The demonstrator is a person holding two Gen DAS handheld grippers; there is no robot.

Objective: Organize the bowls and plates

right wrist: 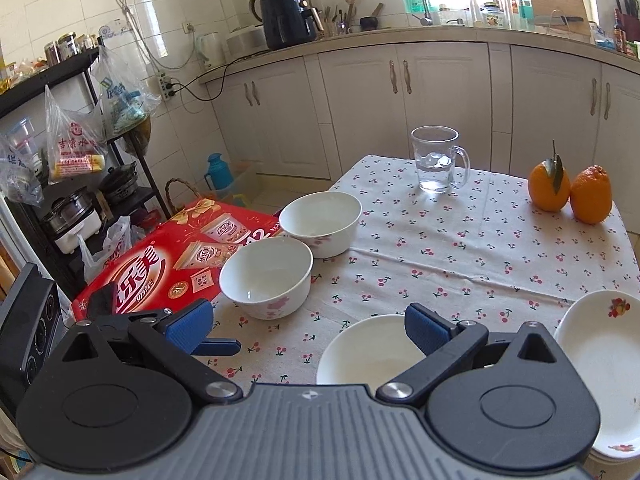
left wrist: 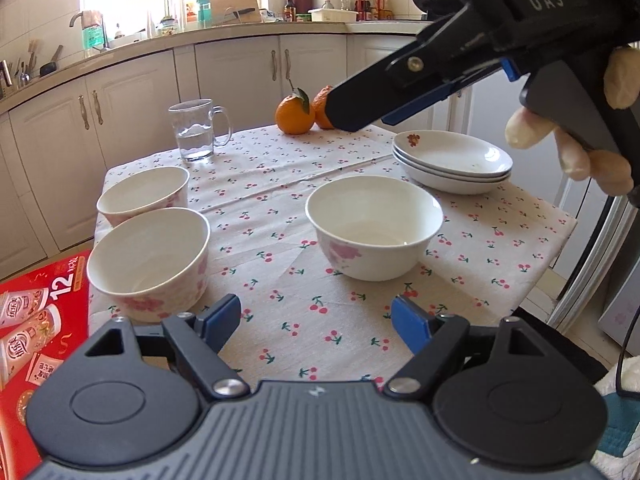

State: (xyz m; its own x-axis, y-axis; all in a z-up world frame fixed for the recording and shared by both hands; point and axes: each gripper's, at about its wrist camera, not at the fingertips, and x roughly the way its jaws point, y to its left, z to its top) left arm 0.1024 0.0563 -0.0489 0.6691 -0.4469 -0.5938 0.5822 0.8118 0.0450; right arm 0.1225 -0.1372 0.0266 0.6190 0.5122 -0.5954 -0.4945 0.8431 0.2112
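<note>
Three white bowls w/ pink flowers sit on the cherry tablecloth (left wrist: 360, 152). In the left wrist view, the near bowl (left wrist: 374, 226) is in the middle of the frame, and two more, the front-left bowl (left wrist: 150, 262) and the back-left bowl (left wrist: 144, 194), sit just beside each other at the left edge. The plates (left wrist: 454, 162), a stack of three, are at center right. The left claw (left wrist: 318, 322) is open at the bottom of the frame w/ nothing in it. The right claw (right wrist: 306, 328) is open too, empty, hanging above the near bowl in its own view. The bowls look hard, smooth and slippy, not too heavy, and they can break if dropped. I think the best spot to grab is the rim, one pad inside and one outside. A glass mug (left wrist: 198, 130) and two oranges (left wrist: 306, 112) sit at the back.
</note>
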